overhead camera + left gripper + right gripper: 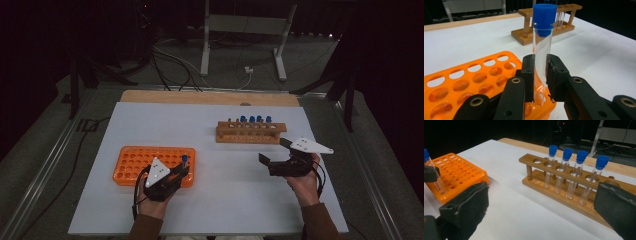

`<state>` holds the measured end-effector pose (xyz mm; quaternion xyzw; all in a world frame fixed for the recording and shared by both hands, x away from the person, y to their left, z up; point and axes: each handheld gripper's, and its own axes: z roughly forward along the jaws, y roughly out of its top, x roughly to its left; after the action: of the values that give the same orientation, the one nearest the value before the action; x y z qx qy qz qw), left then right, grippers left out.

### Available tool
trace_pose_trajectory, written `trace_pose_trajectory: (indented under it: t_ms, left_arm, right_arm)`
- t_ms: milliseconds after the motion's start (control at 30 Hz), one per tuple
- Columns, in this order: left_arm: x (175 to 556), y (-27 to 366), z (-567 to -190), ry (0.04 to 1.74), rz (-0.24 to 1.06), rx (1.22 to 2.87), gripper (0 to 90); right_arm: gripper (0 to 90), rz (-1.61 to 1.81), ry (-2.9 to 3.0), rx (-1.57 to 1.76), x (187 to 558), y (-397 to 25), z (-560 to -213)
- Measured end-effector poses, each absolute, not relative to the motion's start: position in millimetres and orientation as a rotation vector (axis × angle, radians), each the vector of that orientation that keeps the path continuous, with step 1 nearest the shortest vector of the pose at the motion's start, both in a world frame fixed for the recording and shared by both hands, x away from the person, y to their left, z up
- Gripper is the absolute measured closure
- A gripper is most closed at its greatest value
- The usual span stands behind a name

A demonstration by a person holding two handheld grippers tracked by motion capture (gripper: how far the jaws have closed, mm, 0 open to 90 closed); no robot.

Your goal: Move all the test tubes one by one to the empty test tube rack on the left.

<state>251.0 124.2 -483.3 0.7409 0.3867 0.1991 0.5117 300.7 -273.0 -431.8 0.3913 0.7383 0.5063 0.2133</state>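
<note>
White table (220,200), bare between the two racks. Orange rack (131,164) at near left, all but one of the visible wells vacant. Wooden rack (251,132) well apart to the right, four blue-capped tubes (567,172) upright in its holes.

Left gripper (540,75) clamped on a clear tube (542,62) at mid-glass, blue cap (544,20) on top; tube upright, foot at a corner well of the orange rack. Seated or just above the hole: cannot tell.

Right gripper (541,207) jaws spread wide, nothing between them, facing the wooden rack from near.

Risks, as judged:
- Corner well at rack edge; sideways pull on release likely to tip the light plastic rack or tilt the tube.
- Smooth glass under pads; slip possible if grip eased before foot bottoms out.
- Over-squeeze could crack thin wall.
- Wide right jaws near neighbouring tubes; knock possible on approach.
</note>
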Motion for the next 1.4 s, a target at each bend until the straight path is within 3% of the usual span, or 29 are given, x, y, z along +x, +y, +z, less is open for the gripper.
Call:
trace_pose_trajectory:
  t_ms: [333,1267,1400]
  left_arm:
    - [246.4,119.8,-489.5,0.914,0.509,1.897,78.1]
    - [245.5,112.1,-495.8,0.925,0.53,1.983,78.0]
    - [245.7,113.8,-496.0,0.925,0.513,1.969,72.0]
  right_arm:
    - [0.0,1.389,2.058,1.065,299.1,-269.8,-431.9]
    - [0.0,1.376,2.079,1.047,298.7,-265.5,-435.0]
    - [0.0,1.376,2.076,1.052,298.7,-265.4,-435.2]
